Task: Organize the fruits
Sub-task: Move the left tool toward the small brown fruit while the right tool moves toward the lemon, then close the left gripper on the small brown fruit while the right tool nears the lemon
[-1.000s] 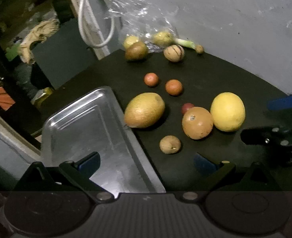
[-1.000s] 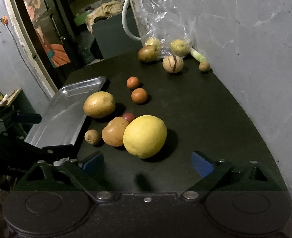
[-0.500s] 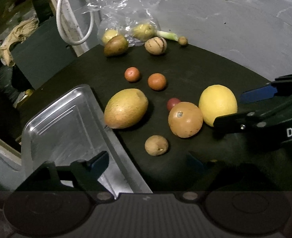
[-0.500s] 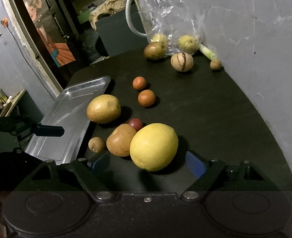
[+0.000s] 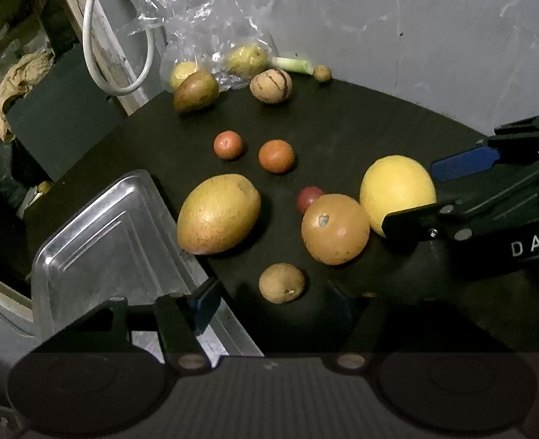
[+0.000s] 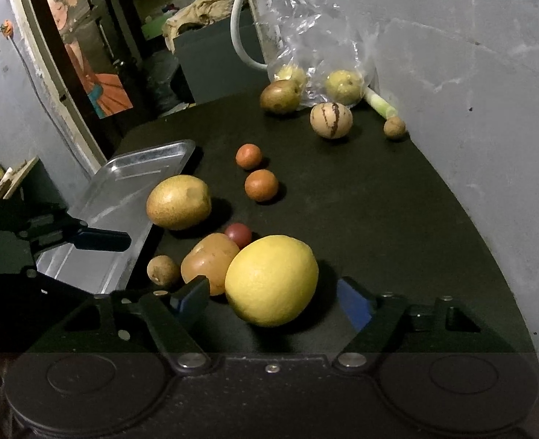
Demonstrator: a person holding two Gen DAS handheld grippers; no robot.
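Note:
A large yellow citrus (image 6: 271, 280) (image 5: 397, 192) lies on the black table between the fingers of my open right gripper (image 6: 273, 298) (image 5: 434, 192), which is not closed on it. Touching it on the left is an orange-brown fruit (image 5: 335, 228) (image 6: 209, 261), with a small red fruit (image 5: 309, 198) behind. A big yellow-brown fruit (image 5: 218, 214) lies beside the steel tray (image 5: 97, 234). My left gripper (image 5: 269, 301) is open, low over the tray's edge, with a small brown fruit (image 5: 281, 282) between its fingers, untouched. Two small orange fruits (image 5: 276, 156) sit mid-table.
At the back by the grey wall (image 5: 379, 18) a clear plastic bag (image 5: 214, 44) holds yellow fruits, with a brown pear (image 5: 195, 91), a striped melon (image 5: 271, 86) and a small brown fruit (image 5: 321, 72) nearby. A white cable (image 5: 101, 55) hangs at the left.
My right gripper moved forward until its fingers came around the yellow citrus. The left gripper shifted right and closer to the small brown fruit. No fruit moved.

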